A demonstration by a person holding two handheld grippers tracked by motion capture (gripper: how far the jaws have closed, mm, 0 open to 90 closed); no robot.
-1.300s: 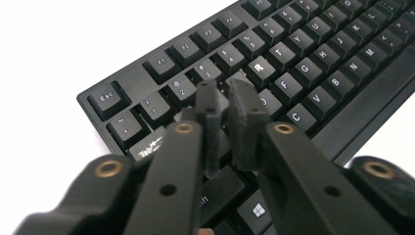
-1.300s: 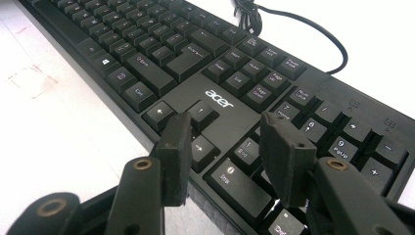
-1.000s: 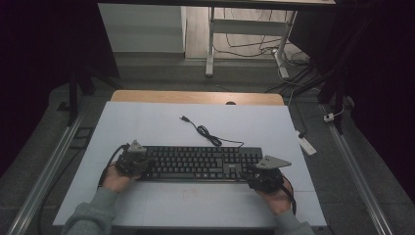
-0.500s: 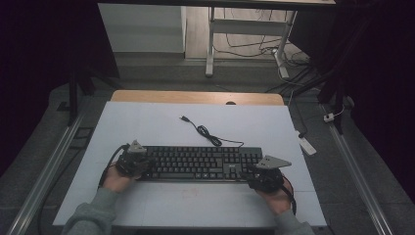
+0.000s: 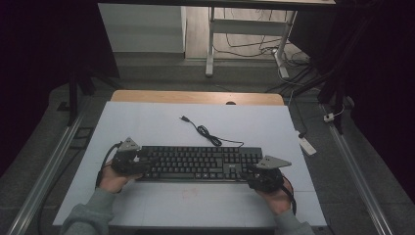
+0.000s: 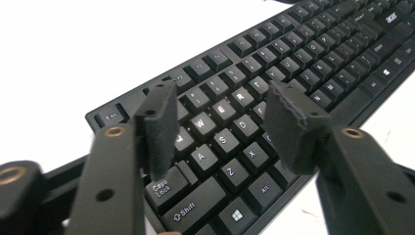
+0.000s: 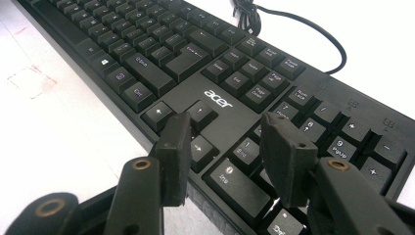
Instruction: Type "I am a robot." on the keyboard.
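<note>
- Keyboard, black, lies flat across the near half of the white worktop, one hand at each end, its keys facing up.
- Left claw sits over the keyboard's left end. Its jaws have just been opening; in the left gripper view they stand apart above the letter keys near Caps Lock, with nothing pinched between them.
- That looks to me like a release: the left end is let go, so the keyboard rests on the worktop rather than in a grip on that side.
- Right claw is at the right end, jaws fairly wide, straddling the near edge by the arrow keys and number pad; I cannot see the pads pressing on anything.
- Compared with a second ago, the keyboard lies in the same spot and both hands sit where they were; only the left jaws differ.
- Farther back, the keyboard's cable curls loosely toward the worktop's middle, plug end free.
</note>
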